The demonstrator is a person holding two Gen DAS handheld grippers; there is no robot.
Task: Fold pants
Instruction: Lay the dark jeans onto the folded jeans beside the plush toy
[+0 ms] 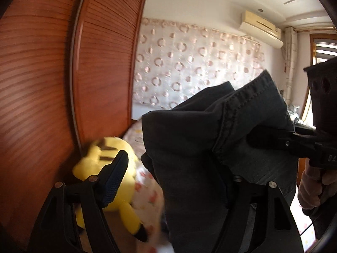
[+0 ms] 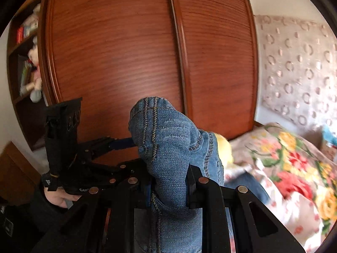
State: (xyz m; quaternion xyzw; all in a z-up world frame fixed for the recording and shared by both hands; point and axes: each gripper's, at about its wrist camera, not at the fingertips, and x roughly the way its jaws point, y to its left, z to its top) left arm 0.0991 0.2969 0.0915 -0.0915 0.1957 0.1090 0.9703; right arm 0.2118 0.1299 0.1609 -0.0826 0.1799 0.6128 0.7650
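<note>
While the jeans (image 2: 168,143) hung bunched in mid-air, right gripper (image 2: 168,191) stayed out of nothing: clamped on denim; left gripper (image 1: 172,181) gaped wide, cloth draped between its fingers. No fold visible, all folding left.

The pants (image 2: 168,147) are woven denim, matt, with raised tan topstitching along thick seams. The right gripper (image 2: 168,189) is matt black plastic with bright metal pins; the left gripper (image 1: 174,181) has a ribbed finger (image 1: 114,179) pad. The wardrobe doors (image 2: 118,48) are reddish wood, slatted with a soft sheen. The plush toy (image 1: 118,168) looks fuzzy. The floral bedspread (image 2: 290,164) is soft printed cloth.
</note>
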